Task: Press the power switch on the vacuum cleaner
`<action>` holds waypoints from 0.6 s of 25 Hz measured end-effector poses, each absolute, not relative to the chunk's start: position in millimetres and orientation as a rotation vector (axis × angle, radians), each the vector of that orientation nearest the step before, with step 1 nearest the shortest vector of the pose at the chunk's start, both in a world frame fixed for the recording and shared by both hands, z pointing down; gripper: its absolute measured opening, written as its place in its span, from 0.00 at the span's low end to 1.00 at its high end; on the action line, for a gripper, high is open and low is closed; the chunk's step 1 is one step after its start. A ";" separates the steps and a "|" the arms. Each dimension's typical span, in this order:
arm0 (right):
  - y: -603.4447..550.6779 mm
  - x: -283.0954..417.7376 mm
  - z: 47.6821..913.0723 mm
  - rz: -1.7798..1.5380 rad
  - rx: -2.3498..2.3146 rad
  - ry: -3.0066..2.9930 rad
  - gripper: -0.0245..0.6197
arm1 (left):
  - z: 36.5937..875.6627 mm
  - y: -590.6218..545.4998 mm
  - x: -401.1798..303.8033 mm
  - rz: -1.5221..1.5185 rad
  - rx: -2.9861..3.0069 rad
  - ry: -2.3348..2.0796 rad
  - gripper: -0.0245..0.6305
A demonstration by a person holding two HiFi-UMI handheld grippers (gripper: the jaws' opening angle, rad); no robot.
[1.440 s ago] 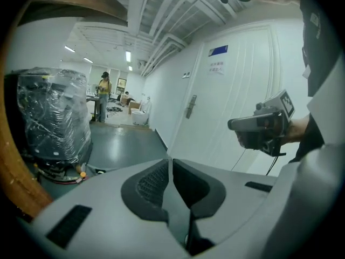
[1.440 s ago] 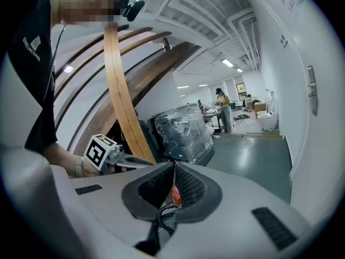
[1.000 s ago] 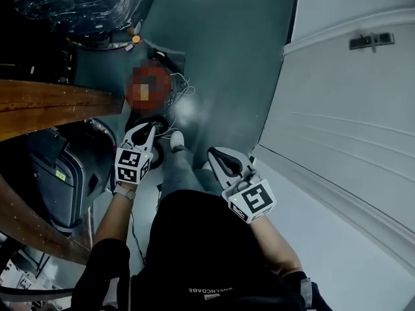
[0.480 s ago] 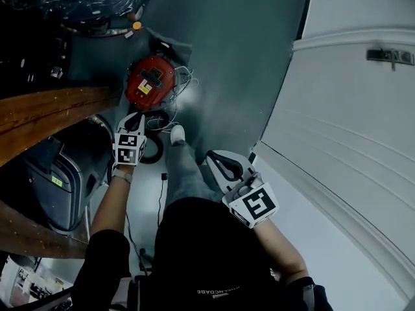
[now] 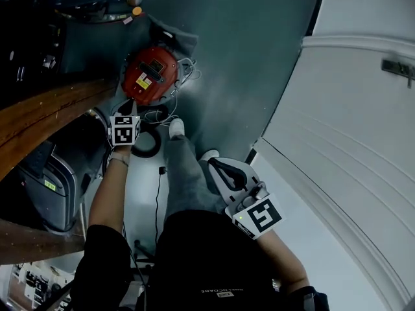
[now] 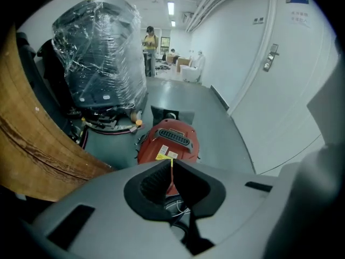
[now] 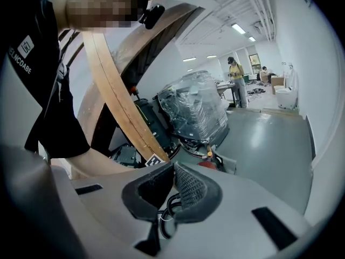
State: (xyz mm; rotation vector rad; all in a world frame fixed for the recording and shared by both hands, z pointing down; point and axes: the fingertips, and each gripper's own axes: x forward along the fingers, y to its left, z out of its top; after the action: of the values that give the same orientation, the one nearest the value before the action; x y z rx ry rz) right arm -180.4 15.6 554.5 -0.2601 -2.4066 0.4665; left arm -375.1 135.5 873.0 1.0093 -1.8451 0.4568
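Observation:
The red vacuum cleaner [image 5: 150, 73] lies on the grey floor beside a wooden board, with a black grille on top and a yellow label. In the left gripper view the vacuum cleaner [image 6: 170, 142] sits straight ahead, just past the jaw tips. My left gripper [image 5: 126, 118] hangs just below it in the head view, apart from it, and my left gripper [image 6: 171, 163] has its jaws shut on nothing. My right gripper [image 5: 214, 164] is held low by the person's leg, and my right gripper [image 7: 173, 167] is likewise shut and empty. I cannot pick out the power switch.
A black hose coil [image 5: 146, 141] and thin white wires lie beside the vacuum, near the person's shoe [image 5: 176, 129]. A curved wooden board [image 5: 39, 118] and a plastic-wrapped load [image 6: 102, 53] stand at the left. A white door [image 5: 363, 141] closes off the right. A person [image 6: 149, 42] stands far off.
My left gripper has moved forward toward the red vacuum, which now shows nearer to it. My right gripper has dropped back slightly by the leg.

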 end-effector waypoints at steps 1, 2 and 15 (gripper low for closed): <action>14.9 -182.0 557.8 0.478 -0.258 -2.401 0.08 | 881.0 136.5 -379.9 0.459 0.996 -1.846 0.06; 14.4 -183.7 561.2 0.487 -0.257 -2.397 0.08 | 889.1 136.9 -383.9 0.462 0.986 -1.844 0.06; 19.7 -210.4 583.9 0.593 -0.216 -2.413 0.08 | 981.7 136.5 -399.1 0.492 0.933 -1.786 0.06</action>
State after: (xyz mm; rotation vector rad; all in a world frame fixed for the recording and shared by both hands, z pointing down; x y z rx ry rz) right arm -210.4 19.7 583.9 -0.2155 -2.4131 0.5925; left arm -399.1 136.5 981.7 0.9326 -1.7861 0.4916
